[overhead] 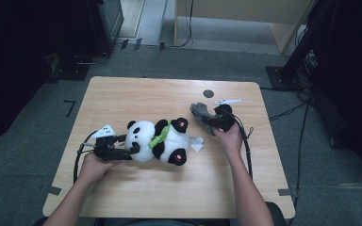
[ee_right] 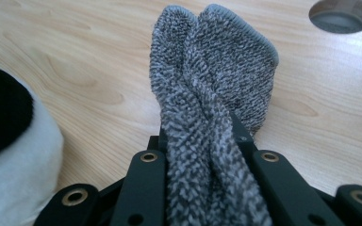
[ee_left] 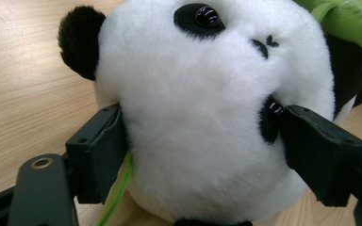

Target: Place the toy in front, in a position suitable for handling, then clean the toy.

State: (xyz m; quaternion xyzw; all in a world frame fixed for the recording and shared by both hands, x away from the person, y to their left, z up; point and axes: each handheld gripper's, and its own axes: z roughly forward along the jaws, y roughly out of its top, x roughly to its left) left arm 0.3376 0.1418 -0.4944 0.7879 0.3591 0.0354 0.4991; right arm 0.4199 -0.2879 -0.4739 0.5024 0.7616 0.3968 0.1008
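Note:
A black-and-white panda plush (overhead: 169,139) with a green scarf lies on its back across the middle of the wooden table (overhead: 136,94), its head pointing left. My left gripper (overhead: 128,144) comes in from the left. Its jaws press into both sides of the white head (ee_left: 202,70), one at the cheek and one at the black eye patch. Right of the panda, my right gripper (overhead: 215,123) is shut on a grey knitted sock (overhead: 199,111). In the right gripper view the bunched sock (ee_right: 217,61) sticks out forward from between the jaws, over the tabletop.
A round cable hole (overhead: 209,93) sits in the table's far side, beyond the sock (ee_right: 343,15). A small white tag (overhead: 196,143) lies by the panda's lower foot. Cables trail from both grippers. Dark stands and boxes ring the table on the floor.

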